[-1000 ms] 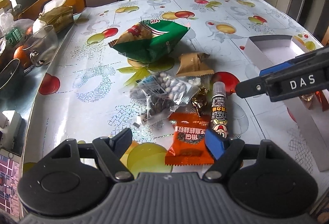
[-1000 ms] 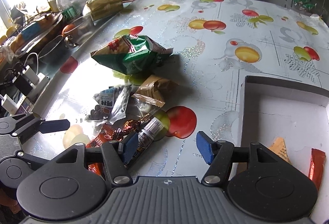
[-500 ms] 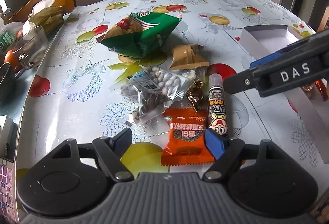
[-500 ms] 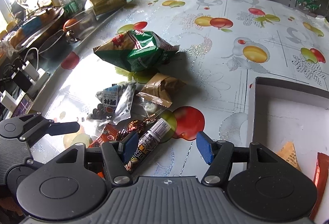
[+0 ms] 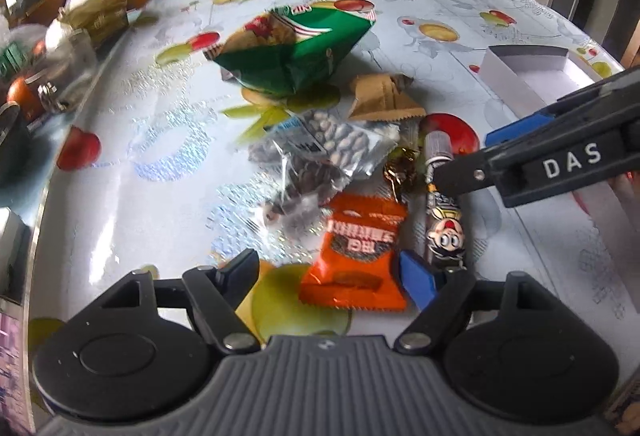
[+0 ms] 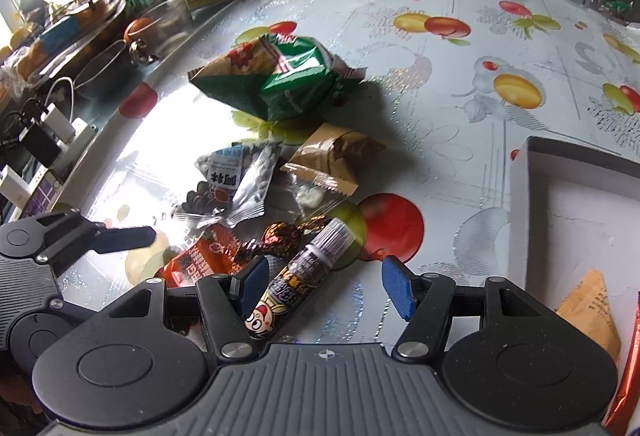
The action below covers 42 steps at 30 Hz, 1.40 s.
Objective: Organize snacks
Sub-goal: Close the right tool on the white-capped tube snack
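My own right gripper [image 5: 552,155] crosses the left wrist view and hides the middle of the cartoon tube [image 5: 444,228], and my left gripper's blue pad covers that tube's near end. In the right wrist view the orange packet [image 6: 200,264] lies mostly behind my gripper's frame, and the red wrapper [image 6: 628,376] in the white box [image 6: 520,195] is cut by the right edge. The clutter along the tabletop's [image 5: 160,155] far left edge is too blurred to name.

"DAS" in white letters — on the right tongs [image 5: 500,151]; packet print is too blurred to read.
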Available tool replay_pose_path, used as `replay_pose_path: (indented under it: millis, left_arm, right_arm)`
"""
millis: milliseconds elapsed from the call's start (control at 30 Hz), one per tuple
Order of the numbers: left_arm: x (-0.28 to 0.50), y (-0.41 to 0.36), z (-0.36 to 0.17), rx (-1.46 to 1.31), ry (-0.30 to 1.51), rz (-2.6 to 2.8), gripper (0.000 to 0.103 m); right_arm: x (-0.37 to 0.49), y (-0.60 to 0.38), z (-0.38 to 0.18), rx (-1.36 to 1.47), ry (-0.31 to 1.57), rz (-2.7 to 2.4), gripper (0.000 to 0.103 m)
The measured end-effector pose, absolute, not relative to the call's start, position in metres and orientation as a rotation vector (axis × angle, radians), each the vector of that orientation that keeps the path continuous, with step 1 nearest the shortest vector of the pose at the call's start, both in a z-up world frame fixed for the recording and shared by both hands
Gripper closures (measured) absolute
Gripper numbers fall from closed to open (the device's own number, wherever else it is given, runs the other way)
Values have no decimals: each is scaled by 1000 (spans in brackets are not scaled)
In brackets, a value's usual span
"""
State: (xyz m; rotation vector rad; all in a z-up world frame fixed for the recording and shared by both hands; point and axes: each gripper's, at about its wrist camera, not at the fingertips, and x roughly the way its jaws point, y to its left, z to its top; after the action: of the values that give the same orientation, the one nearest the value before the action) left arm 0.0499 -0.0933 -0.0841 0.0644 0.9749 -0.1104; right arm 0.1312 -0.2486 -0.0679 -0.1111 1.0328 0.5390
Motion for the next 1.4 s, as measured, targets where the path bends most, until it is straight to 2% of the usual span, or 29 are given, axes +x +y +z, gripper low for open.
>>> replay_pose_path:
  millis: [367, 567, 733, 1067, 1267, 1400]
  left_arm:
    - [51, -101, -82, 73, 958, -182, 25]
    - [52, -99, -82, 74, 964, -187, 31]
    - [51, -97, -84, 67, 977, -199, 44]
    - [54, -99, -86, 61, 980, -212, 46]
    - [58, -104, -87, 86, 977, -231, 49]
    - [59, -106, -86, 84, 979, -236, 49]
  right_arm:
    - [131, -242, -70, -120, 1055, 563, 44]
    - [132, -239, -72, -123, 1061, 566, 46]
    - [130, -234, -75, -148, 1061, 571, 46]
    - [128, -228, -79, -201, 1050, 572, 46]
    - [128, -222, -81, -239, 1035, 596, 61]
    - [129, -219, -81, -257, 1027, 611, 63]
